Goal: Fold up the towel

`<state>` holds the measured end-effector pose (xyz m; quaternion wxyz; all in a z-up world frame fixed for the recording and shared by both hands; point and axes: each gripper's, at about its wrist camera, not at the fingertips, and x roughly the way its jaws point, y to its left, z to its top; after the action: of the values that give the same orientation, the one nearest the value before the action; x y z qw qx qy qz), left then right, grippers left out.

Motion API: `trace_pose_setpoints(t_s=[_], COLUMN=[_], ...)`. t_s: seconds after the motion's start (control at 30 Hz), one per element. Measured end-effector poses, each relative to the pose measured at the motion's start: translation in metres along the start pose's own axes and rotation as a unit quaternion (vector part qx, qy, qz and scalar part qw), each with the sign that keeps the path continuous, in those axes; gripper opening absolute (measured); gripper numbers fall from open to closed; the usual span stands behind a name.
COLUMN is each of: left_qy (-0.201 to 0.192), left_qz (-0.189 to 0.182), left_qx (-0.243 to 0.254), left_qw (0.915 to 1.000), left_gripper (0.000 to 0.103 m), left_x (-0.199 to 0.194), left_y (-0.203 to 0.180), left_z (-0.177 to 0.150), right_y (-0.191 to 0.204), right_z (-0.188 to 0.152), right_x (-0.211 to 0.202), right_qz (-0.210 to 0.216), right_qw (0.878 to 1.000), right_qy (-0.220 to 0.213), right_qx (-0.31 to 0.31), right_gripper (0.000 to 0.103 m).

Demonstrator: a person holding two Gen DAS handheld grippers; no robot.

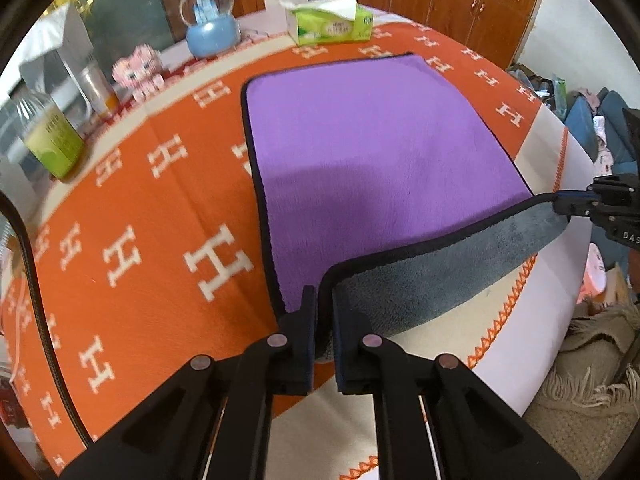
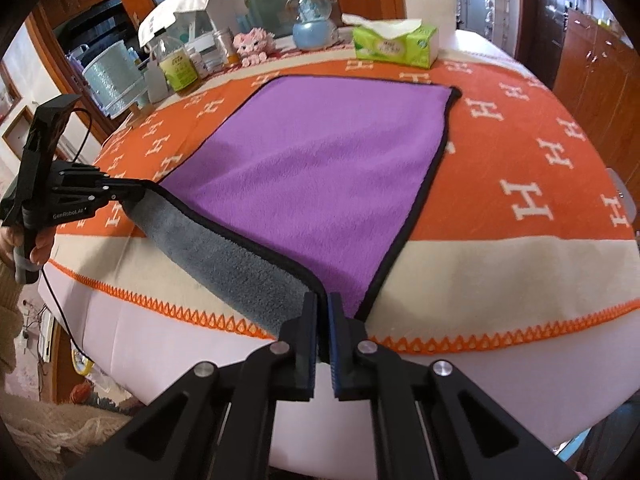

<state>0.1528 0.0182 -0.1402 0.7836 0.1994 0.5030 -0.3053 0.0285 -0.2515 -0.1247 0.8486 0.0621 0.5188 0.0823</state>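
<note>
Left wrist view: both claws are lifting the near edge of a purple towel off an orange blanket.

An orange blanket (image 1: 132,216) with white H letters is covering the tabletop, and the towel (image 1: 360,140) is lying flat across its middle, purple face up, its near hem raised and showing a grey underside. The left claw (image 1: 323,320) is clamping the near left corner; the right claw (image 2: 323,320) is pinching the near right corner. A green tissue box (image 1: 332,20), a blue snow globe (image 1: 210,20) and a pink toy (image 1: 138,70) are sitting along the far edge.
</note>
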Motion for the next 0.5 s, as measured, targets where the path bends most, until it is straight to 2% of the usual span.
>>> trace_pose_setpoints(t_s=[0.2,0.37,0.5], left_qy=[-0.044,-0.088,-0.109], left_qz=[0.031,0.058,0.079], left_qx=[-0.006,-0.023,-0.042], left_qw=[0.9985,0.9942,0.99], left_gripper=[0.005,0.005,0.005], left_x=[-0.025,-0.044,-0.047], left_y=[-0.001,0.003,0.01], left_z=[0.018,0.051,0.086], right_y=[-0.002,-0.004,-0.008], right_z=[0.014,0.044,0.076], right_x=[-0.032,-0.059,-0.064], right_qz=[-0.012,-0.032,-0.057], right_qw=[0.999,0.995,0.991], right_qy=[-0.045,-0.098,-0.124], right_qx=[0.011,0.006,-0.001], right_gripper=[0.005,0.005,0.005])
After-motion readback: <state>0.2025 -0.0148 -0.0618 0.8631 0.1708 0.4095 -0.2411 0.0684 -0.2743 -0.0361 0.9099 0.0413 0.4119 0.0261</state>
